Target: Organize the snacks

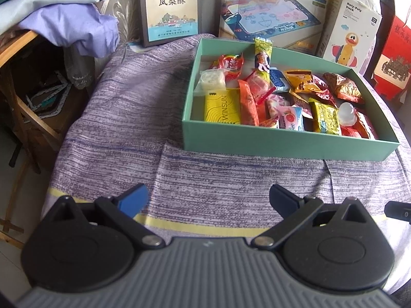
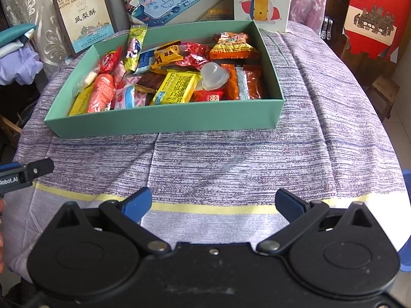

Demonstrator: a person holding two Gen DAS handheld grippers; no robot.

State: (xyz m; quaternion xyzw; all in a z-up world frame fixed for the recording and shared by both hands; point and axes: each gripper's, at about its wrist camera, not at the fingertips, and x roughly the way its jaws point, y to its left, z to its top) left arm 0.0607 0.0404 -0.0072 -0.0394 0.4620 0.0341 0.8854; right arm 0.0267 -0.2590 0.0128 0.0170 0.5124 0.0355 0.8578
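- Snacks all lie inside one green box on the striped cloth; none shows on the cloth outside it.
- Left gripper: fingers spread wide, nothing between them, hovering over the cloth on the near side of the box.
- Right gripper: fingers likewise wide and empty, also on the near side of the box.
- Key relation: the box lies straight ahead of both sets of fingers, its long axis running across their line of reach. In the left view it sits ahead and to the right; in the right view it sits ahead and slightly left, so neither gripper is clearly nearer.
- Count, as far as the heap allows: one box, two grippers, roughly fifteen to twenty wrapped snacks, overlapping too much for an exact figure.
- Singles that stand out: one clear jelly cup toward the box's right half, one tall green stick pack leaning on the far wall, one yellow flat pack in the near left corner.
- Behind the box stand three printed cartons and one red one.
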